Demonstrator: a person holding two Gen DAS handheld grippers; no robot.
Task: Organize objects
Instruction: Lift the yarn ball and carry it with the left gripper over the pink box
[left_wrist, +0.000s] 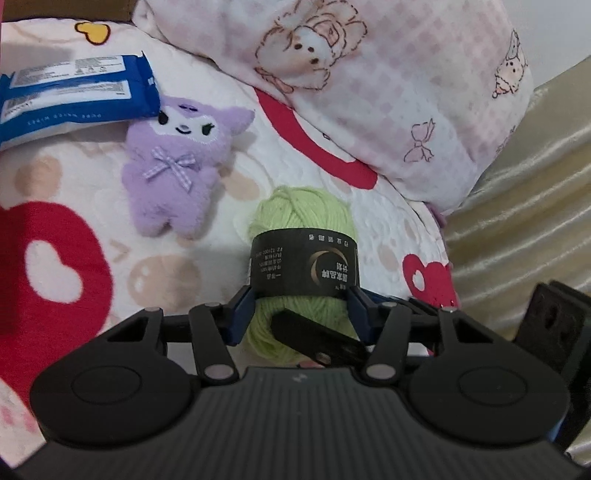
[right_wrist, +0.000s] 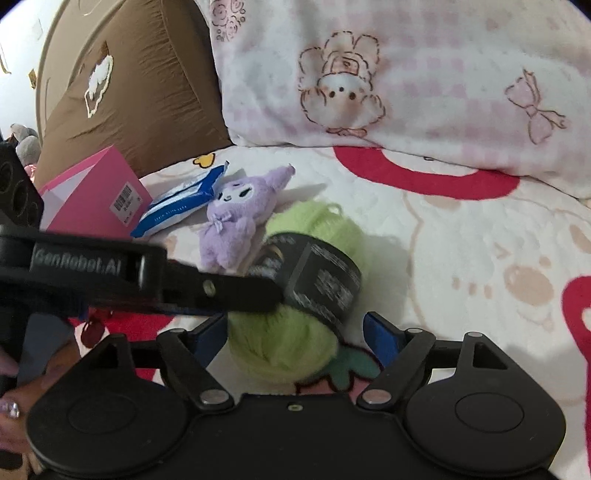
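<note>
You are working over the heart-print blanket, with the pink pillow at the far side. The green yarn skein is lying near the purple plush doll. Your left gripper is clamping its black band; your right gripper is standing apart around it. Keep the left squeeze steady before lifting.

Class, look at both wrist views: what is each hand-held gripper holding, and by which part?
The left hand-held gripper grips the green yarn ball at its black paper band. The right hand-held gripper stands open, holding nothing.
</note>
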